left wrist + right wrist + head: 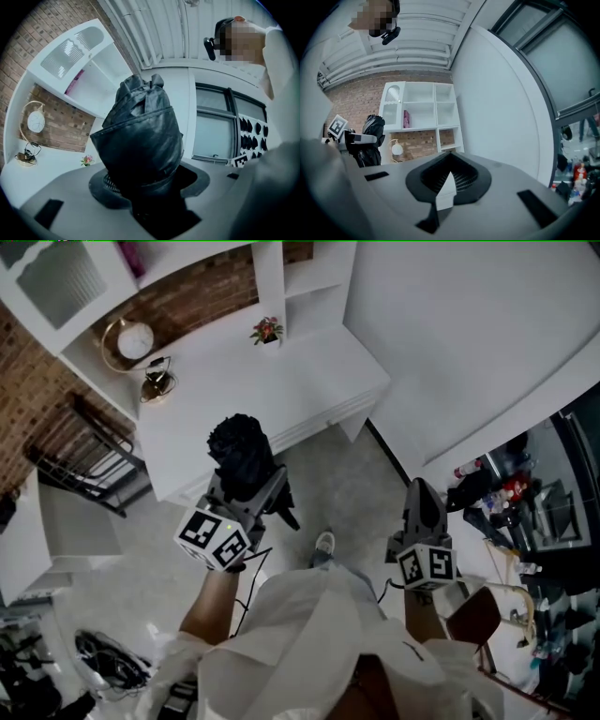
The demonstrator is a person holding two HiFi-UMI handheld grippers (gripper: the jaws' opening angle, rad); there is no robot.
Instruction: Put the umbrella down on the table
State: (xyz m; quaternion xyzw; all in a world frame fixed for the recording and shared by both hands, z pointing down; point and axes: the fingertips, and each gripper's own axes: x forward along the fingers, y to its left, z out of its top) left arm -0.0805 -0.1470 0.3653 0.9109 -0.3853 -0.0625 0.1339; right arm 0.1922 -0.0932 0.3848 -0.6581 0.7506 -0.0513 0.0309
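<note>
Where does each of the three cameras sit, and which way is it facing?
Head view: on the head, steeply down at the table; left gripper, right gripper, forearms show.
Left gripper view: along jaws clamped on the umbrella, toward the shelves; a shoulder shows.
Right gripper view: along closed, empty jaws, toward the shelves.
All share the umbrella.

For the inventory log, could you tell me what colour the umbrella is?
Black umbrella; best in left gripper view.
</note>
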